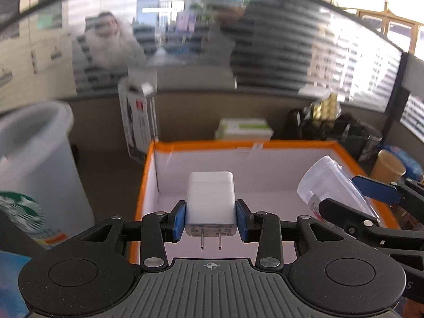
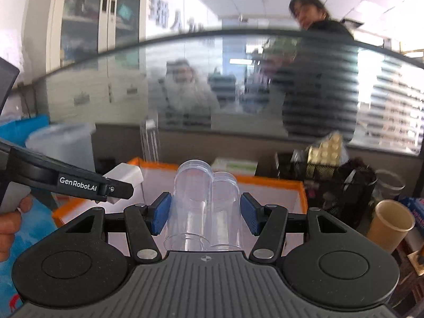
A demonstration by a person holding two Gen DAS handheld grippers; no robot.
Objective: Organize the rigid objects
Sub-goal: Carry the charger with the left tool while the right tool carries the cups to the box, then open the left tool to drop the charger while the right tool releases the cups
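Note:
My left gripper [image 1: 210, 218] is shut on a white plug adapter [image 1: 210, 201], prongs toward the camera, held over the near left part of an orange-rimmed white box [image 1: 238, 144]. My right gripper [image 2: 205, 213] is shut on a clear plastic container [image 2: 204, 204] with two tube-like lobes, held over the same box [image 2: 265, 179]. In the left wrist view the clear container [image 1: 334, 185] and the right gripper show at the box's right side. In the right wrist view the left gripper with the adapter [image 2: 124, 176] shows at the left.
A large translucent white bin [image 1: 34, 153] and a Starbucks cup [image 1: 23, 214] stand left of the box. A tall carton [image 1: 137, 122] stands behind it. A black mesh organizer [image 2: 331, 185] and a paper cup [image 2: 389, 225] sit to the right. A glass partition runs behind the desk.

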